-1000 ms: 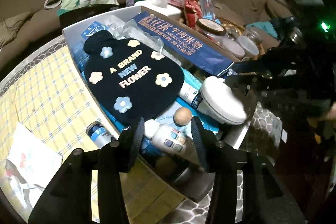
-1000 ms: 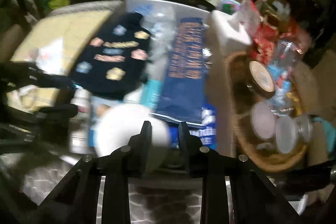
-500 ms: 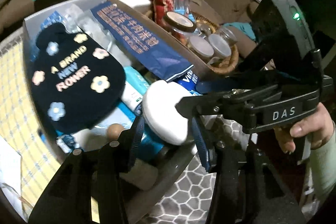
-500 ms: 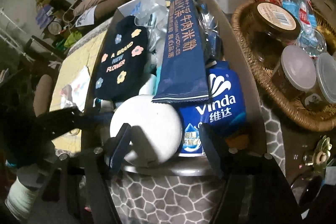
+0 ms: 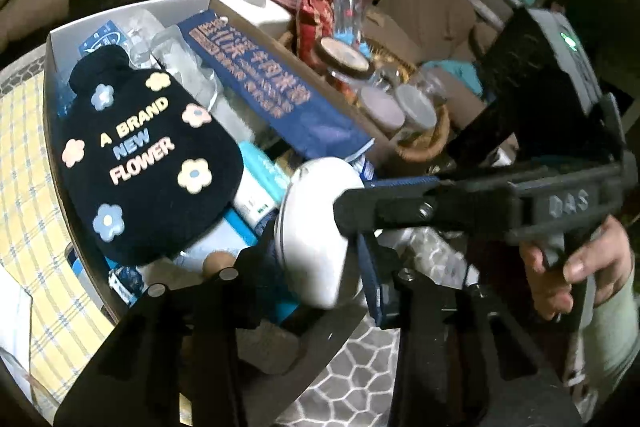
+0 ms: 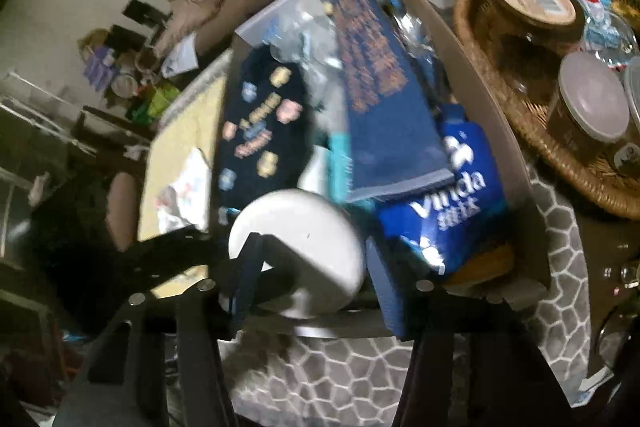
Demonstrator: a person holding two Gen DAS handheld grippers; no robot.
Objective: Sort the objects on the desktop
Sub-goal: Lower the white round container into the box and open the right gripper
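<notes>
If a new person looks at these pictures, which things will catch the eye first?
First, the round white object at the near end of the crowded box, with both tools, left and right, open around it. Next, the dark pouch with pastel flowers lying to its left in that box.

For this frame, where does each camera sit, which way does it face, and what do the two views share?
Left wrist: on the left gripper, looking along its fingers across the gray box toward the wicker basket; the right gripper and the hand holding it enter from the right.
Right wrist: on the right gripper, looking along the box; the left gripper's dark fingers reach in from the left.
Shared: the white round object, which both grippers bracket, and the black flower pouch.
</notes>
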